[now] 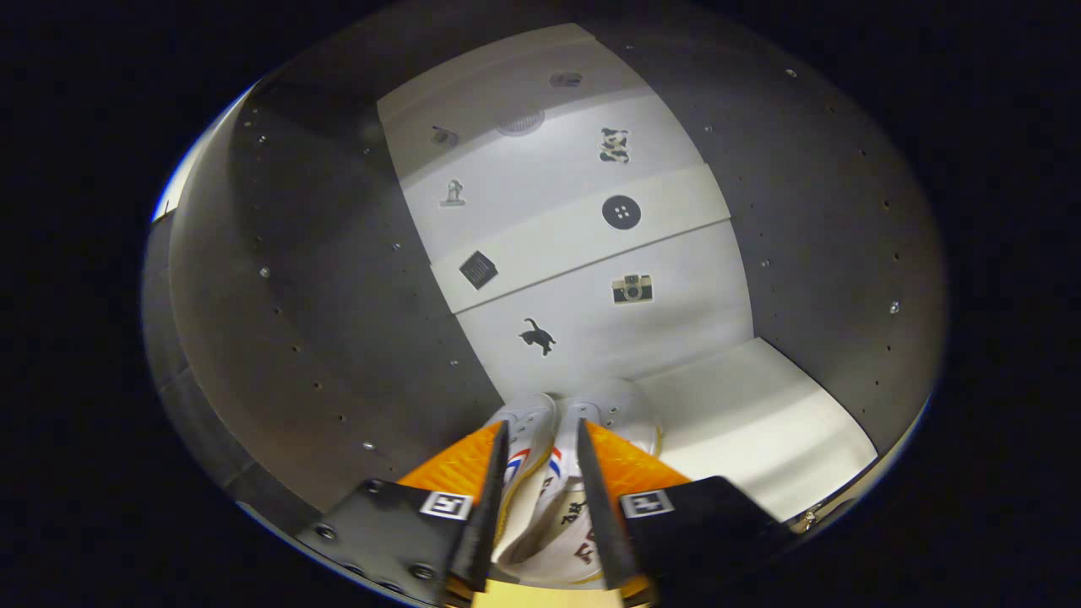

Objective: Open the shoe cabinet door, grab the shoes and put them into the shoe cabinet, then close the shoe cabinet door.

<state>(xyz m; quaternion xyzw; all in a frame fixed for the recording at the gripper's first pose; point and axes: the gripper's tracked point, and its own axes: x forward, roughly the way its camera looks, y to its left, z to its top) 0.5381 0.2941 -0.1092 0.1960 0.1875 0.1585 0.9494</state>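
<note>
Shoes (553,447) sit pinched between the gripper (540,447) fingers – jaws closed on them – inside the shoe cabinet (760,422)

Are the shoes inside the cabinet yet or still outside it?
Inside. The shoes, pinched between the gripper's fingers, sit against the cabinet's back panel with its dark side walls around them.

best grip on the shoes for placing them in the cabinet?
As now: gripper from above at the heel end, fingers closed on the inner walls of both shoes pressed side by side, toes pointing at the cabinet's back wall. The paired collars make one thin ridge to pinch.
</note>
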